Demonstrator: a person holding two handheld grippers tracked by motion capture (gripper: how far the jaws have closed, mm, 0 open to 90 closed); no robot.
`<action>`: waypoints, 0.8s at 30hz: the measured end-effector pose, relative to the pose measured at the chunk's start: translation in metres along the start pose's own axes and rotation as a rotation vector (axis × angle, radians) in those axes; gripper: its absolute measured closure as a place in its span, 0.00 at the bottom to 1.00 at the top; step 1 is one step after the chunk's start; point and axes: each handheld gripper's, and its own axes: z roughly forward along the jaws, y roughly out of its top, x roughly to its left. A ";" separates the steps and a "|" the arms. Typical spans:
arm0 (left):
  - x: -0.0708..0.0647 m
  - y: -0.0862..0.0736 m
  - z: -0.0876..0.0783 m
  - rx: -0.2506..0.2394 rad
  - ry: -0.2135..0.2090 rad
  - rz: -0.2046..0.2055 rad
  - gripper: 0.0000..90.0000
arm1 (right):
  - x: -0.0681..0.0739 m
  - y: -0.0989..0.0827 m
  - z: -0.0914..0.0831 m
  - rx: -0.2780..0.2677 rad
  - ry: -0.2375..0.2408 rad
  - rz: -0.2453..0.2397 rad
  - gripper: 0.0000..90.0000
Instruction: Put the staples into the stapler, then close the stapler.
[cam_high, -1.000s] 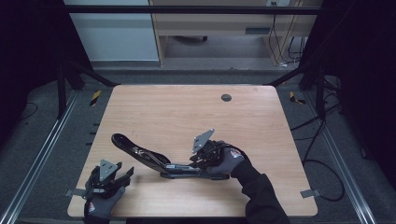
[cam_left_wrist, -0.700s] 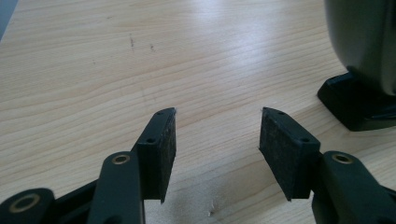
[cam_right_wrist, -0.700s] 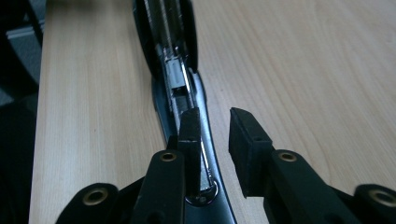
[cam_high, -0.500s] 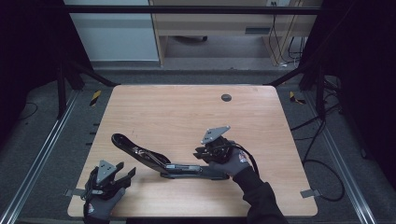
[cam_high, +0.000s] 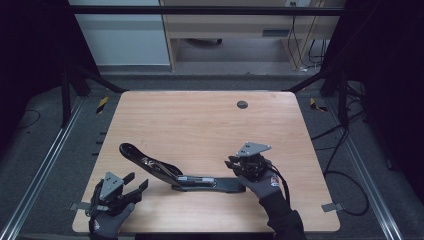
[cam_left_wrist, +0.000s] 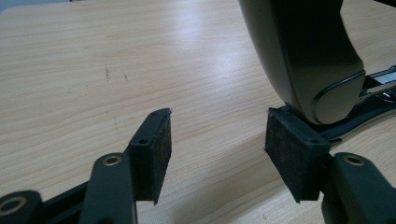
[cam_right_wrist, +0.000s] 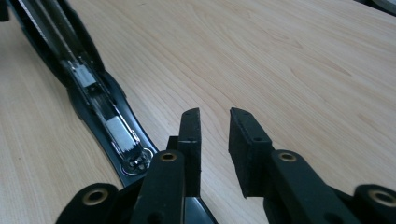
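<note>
Two grippers are flanking one long black opened stapler (cam_high: 175, 172) lying near the wooden table's (cam_high: 200, 120) front edge, its long axis running left-right; the left gripper (cam_high: 134, 183), jaws parted and having just been opening, is standing empty just beside the raised arm; the right gripper (cam_high: 235, 164), wide and empty, is hovering nearer, at the base's right end; contact there is hard to make out.

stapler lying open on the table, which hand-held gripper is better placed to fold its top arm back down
Left, probably: the left hand-held gripper has open jaws right beside the raised top arm. The right hand-held gripper sits open beside the stapler base's far end.
</note>
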 end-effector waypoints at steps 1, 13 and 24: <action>-0.001 0.001 -0.001 -0.004 0.001 -0.003 0.45 | -0.001 -0.003 -0.001 0.001 -0.007 0.017 0.82; -0.008 0.015 -0.013 -0.051 -0.006 -0.020 0.37 | -0.013 -0.048 -0.012 -0.013 -0.070 0.100 0.81; -0.017 0.028 -0.024 -0.096 -0.030 -0.023 0.36 | -0.013 -0.062 -0.016 -0.005 -0.096 0.120 0.88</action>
